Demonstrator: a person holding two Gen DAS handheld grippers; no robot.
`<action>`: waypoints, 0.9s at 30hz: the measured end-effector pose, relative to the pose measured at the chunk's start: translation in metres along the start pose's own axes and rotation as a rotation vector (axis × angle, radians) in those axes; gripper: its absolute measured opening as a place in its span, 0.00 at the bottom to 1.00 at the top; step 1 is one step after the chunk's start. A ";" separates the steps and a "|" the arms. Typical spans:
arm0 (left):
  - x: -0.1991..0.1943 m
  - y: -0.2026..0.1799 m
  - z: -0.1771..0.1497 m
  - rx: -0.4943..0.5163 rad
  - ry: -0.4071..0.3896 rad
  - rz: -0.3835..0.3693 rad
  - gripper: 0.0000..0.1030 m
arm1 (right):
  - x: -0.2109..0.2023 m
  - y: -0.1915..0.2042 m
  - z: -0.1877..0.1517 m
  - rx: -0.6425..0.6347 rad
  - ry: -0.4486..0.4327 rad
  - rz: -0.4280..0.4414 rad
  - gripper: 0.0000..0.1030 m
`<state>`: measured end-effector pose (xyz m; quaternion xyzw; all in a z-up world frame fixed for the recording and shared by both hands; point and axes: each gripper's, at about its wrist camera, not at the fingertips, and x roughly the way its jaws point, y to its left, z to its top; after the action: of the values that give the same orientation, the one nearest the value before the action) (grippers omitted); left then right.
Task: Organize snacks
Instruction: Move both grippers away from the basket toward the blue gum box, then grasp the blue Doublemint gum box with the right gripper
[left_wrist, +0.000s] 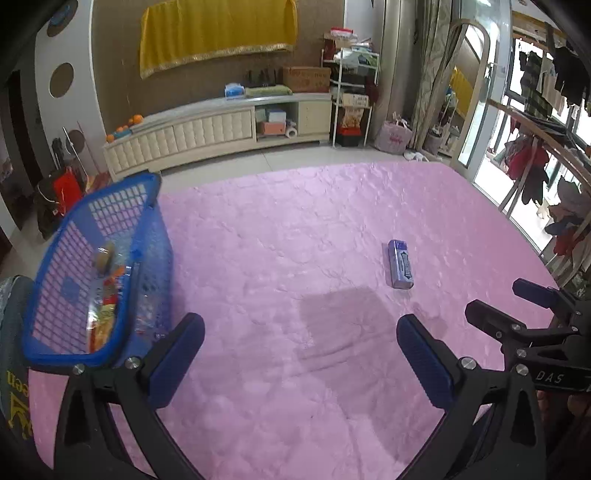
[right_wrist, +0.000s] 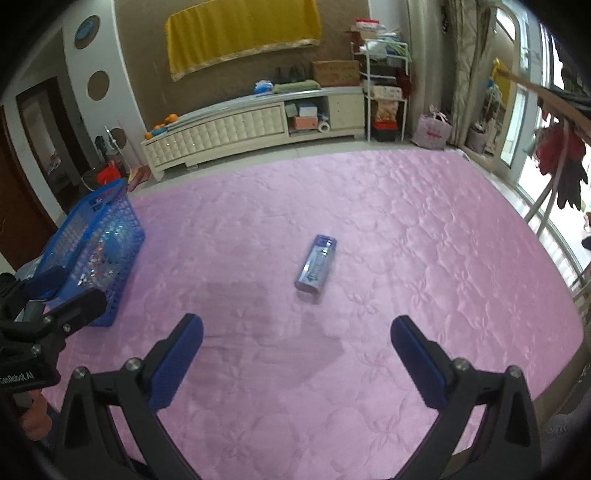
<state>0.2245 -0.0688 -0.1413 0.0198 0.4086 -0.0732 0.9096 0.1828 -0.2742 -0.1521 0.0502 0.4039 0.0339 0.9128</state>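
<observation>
A blue snack packet (left_wrist: 400, 264) lies flat on the pink quilted bed cover (left_wrist: 295, 229); in the right wrist view it (right_wrist: 316, 264) lies ahead of my fingers. A blue plastic basket (left_wrist: 99, 269) with several snack packets inside stands at the left edge; it also shows in the right wrist view (right_wrist: 92, 243). My left gripper (left_wrist: 301, 354) is open and empty, just right of the basket. My right gripper (right_wrist: 297, 354) is open and empty, a short way before the packet. Each gripper shows in the other's view, the right gripper (left_wrist: 517, 306) and the left gripper (right_wrist: 59, 291).
A cream TV cabinet (right_wrist: 251, 129) stands against the far wall beyond the bed. A white shelf rack (right_wrist: 384, 92) and bags stand at the far right. A clothes rack (left_wrist: 546, 158) and windows run along the right side.
</observation>
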 end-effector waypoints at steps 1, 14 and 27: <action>0.003 -0.001 0.001 0.000 0.005 -0.001 1.00 | 0.005 -0.004 0.000 0.006 0.008 -0.005 1.00; 0.069 -0.002 0.028 -0.010 0.079 -0.007 1.00 | 0.063 -0.019 0.022 0.036 0.086 0.014 1.00; 0.125 0.012 0.043 -0.016 0.128 0.019 1.00 | 0.127 -0.014 0.035 -0.007 0.156 0.010 0.72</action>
<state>0.3402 -0.0752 -0.2056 0.0210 0.4662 -0.0598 0.8824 0.2944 -0.2769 -0.2232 0.0461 0.4735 0.0437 0.8785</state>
